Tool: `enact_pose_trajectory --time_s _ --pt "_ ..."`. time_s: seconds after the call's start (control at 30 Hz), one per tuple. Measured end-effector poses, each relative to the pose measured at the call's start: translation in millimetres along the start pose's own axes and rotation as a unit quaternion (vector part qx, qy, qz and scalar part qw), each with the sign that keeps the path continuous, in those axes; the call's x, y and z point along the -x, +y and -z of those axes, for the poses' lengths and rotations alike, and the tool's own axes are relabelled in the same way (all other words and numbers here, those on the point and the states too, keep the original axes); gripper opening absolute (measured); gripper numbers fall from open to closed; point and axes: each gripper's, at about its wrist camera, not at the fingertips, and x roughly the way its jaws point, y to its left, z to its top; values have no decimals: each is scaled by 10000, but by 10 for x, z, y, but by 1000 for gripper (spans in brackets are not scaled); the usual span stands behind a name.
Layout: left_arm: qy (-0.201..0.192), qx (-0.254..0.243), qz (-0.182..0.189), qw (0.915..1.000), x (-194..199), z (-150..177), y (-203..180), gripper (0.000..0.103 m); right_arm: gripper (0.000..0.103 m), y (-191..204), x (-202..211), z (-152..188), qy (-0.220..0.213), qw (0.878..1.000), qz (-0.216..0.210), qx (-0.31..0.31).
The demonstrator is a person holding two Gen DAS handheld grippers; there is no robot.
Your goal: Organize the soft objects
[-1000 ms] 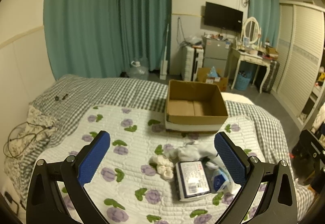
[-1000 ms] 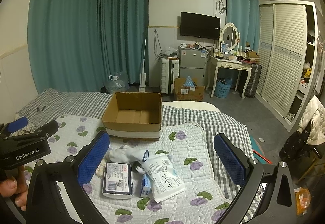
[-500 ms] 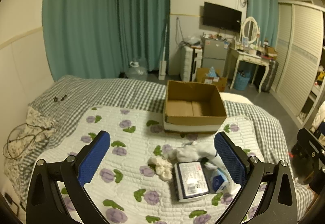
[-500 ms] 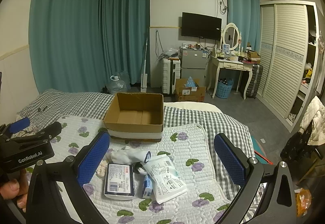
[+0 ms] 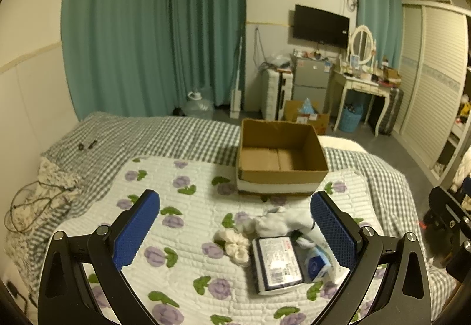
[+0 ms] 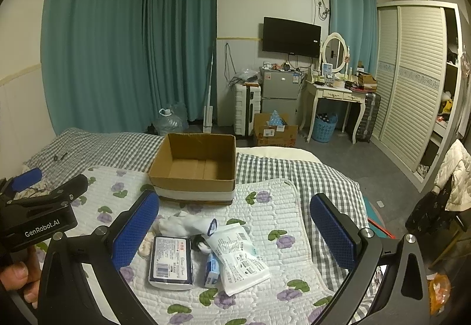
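Both left tongs (image 5: 235, 225) and right tongs (image 6: 235, 225) hover spread wide, holding nothing. Between and just below their tips, packs (image 6: 170, 261) and socks (image 5: 235, 244) lie clustered on the bed (image 5: 182, 236); the box (image 6: 194, 169) sits beyond.

Soft packs (image 6: 170, 261) and white socks (image 5: 235, 242) (perhaps) lie before the empty box (image 6: 194, 166).

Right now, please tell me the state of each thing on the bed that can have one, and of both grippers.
cardboard box: open, upright, nothing inside
dark tissue pack: lying flat, label up
white wipes pack: lying flat
small blue pack: lying between the two packs
white sock: crumpled
left gripper: open, holding nothing
right gripper: open, holding nothing
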Motion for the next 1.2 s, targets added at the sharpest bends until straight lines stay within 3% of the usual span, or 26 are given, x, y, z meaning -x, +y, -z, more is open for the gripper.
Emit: enact_pose_trajectory --time_s 0.6,0.9,1.2 --pt "105 22 15 9999 -130 -41 35 103 103 -97 -85 24 -27 10000 17 45" --pt "706 82 46 9975 -625 178 92 103 103 -194 -550 211 447 9989 72 120" --pt "1654 32 342 9856 -1147 638 -241 103 103 -285 -1215 632 1306 9903 98 464"
